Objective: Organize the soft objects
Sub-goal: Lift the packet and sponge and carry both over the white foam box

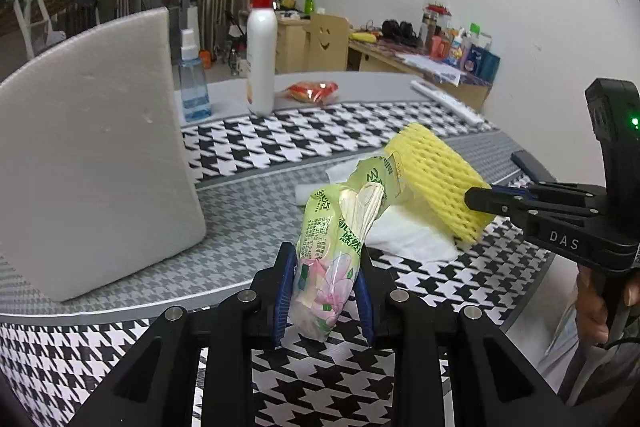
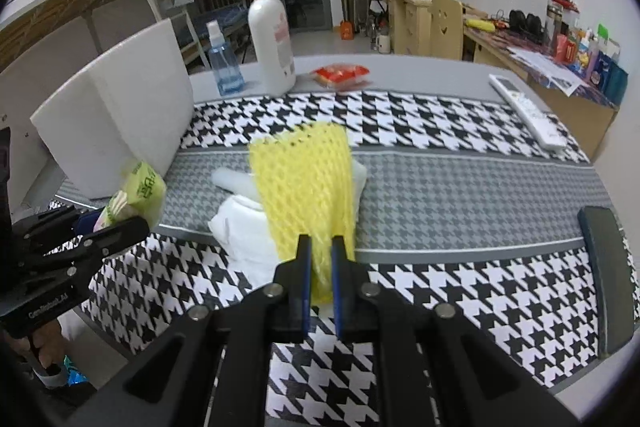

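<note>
My left gripper (image 1: 325, 293) is shut on a green tissue pack (image 1: 338, 247) with a pink flower print, held above the houndstooth cloth; the same pack (image 2: 138, 193) shows at the left of the right wrist view. My right gripper (image 2: 320, 267) is shut on a yellow foam net sleeve (image 2: 306, 183), lifted off the table. In the left wrist view that sleeve (image 1: 436, 179) hangs to the right of the pack, pinched by the right gripper (image 1: 480, 201). White soft cloths (image 2: 244, 227) lie on the grey band beneath the sleeve.
A large white foam block (image 1: 92, 155) stands at the left. At the back stand a white pump bottle (image 1: 261, 59), a blue spray bottle (image 1: 193, 87) and a red snack packet (image 1: 313, 91). A white remote (image 2: 528, 111) lies right, a dark pad (image 2: 606, 279) near the right edge.
</note>
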